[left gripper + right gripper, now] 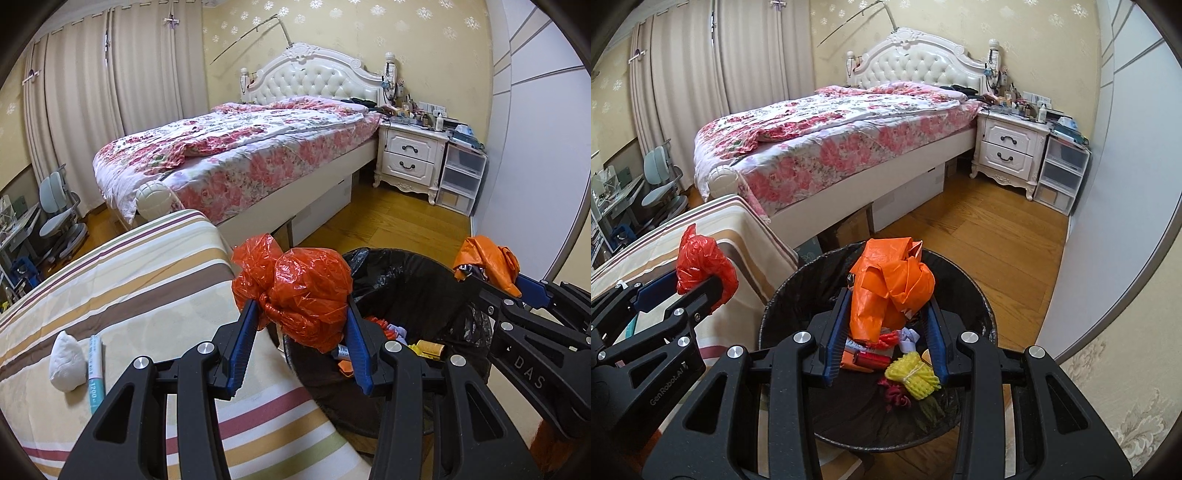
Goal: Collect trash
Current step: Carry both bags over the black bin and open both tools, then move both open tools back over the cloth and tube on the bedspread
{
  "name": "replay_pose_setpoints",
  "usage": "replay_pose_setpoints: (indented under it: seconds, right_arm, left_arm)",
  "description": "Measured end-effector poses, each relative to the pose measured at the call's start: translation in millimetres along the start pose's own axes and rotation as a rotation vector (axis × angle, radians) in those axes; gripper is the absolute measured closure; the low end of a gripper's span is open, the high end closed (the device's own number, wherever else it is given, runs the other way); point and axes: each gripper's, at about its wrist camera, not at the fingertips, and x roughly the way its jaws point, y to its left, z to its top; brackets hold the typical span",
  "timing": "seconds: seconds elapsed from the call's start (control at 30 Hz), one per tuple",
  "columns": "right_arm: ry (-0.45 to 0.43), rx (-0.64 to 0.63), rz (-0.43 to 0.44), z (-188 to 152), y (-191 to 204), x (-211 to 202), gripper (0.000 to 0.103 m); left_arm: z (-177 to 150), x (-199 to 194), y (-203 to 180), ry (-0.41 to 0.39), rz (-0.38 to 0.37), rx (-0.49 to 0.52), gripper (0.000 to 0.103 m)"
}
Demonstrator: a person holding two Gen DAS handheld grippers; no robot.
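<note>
Disposal step: the left gripper [301,317] clenched a red bag [299,288] at the bin's [775,310] left rim, the right gripper [886,314] gripped an orange bag [886,288] above it; next, both should release.

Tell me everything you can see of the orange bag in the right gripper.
The orange bag is thin, glossy plastic, crumpled into a loose wad with folded flaps. The right gripper clamps it between its blue pads, hanging above the open black-lined trash bin, clear of the litter inside. Its lower flap droops between the fingers.
</note>
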Motion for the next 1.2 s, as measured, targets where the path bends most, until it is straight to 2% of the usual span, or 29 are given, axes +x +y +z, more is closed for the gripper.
replay_pose_setpoints:
  seconds: [0.4,0.5,0.53,0.6,0.63,0.7,0.9,1.2]
  right_arm:
    - [0.0,0.03,-0.008,2.5,-15.0,10.0,0.066]
    - [-0.006,0.038,-0.014,1.8,-15.6,11.5,0.065]
    - [-0.006,0.04,-0.015,1.8,-15.8,12.1,0.063]
    - [-0.007,0.046,-0.019,1.2,-17.3,12.8,0.051]
    - [-0.011,0.048,-0.022,0.8,-17.8,12.4,0.048]
    - [-0.012,0.048,-0.029,0.3,-18.5,12.0,0.048]
    - [-0.019,0.063,-0.046,1.5,-22.4,7.4,0.043]
    - [-0.029,0.063,-0.062,0.1,-18.1,-0.9,0.03]
  left_arm:
    - [9.7,14.7,-12.4,0.017,0.01,0.02,0.056]
    - [10.1,18.5,-12.4,0.028,0.008,0.013,0.047]
    - [9.7,19.5,-12.5,0.031,0.012,0.01,0.045]
    - [9.4,20.4,-11.8,0.03,0.02,0.01,0.035]
    - [9.1,20.4,-12.0,0.03,0.022,0.012,0.034]
    - [8.6,20.2,-12.1,0.028,0.025,0.018,0.03]
    - [9.0,17.9,-7.6,0.032,0.032,0.013,0.027]
    - [4.6,1.1,10.5,0.021,0.064,-0.018,0.025]
